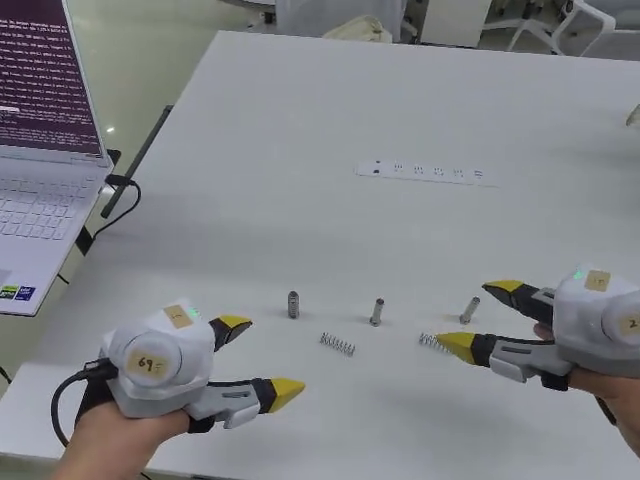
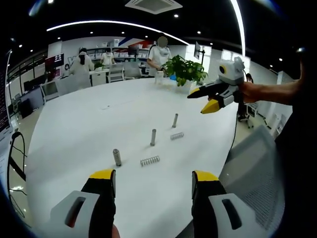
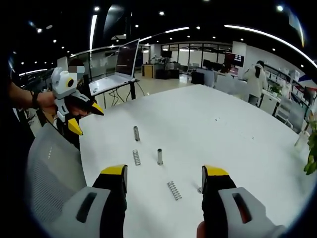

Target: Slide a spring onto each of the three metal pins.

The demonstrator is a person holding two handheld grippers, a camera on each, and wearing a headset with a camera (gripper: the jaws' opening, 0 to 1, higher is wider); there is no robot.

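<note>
Three short metal pins stand in a row on the white table [image 1: 300,150]. The left pin [image 1: 293,304] [image 2: 117,157] [image 3: 136,133] looks ribbed, as if a spring sits on it. The middle pin [image 1: 377,312] [image 2: 153,137] [image 3: 159,156] and the right pin [image 1: 469,310] [image 2: 175,120] are bare. One loose spring [image 1: 337,344] [image 2: 149,160] [image 3: 136,157] lies in front of the middle pin. A second spring [image 1: 430,341] [image 2: 177,135] [image 3: 173,190] lies by my right gripper [image 1: 478,315] [image 3: 165,171], which is open and empty. My left gripper [image 1: 260,358] [image 2: 154,176] is open near the front edge.
An open laptop [image 1: 40,150] sits on a lower desk at the left, with a black cable [image 1: 120,190] beside it. A white power strip [image 1: 425,171] lies farther back on the table. A potted plant [image 2: 185,72] stands at the table's far end, with people beyond it.
</note>
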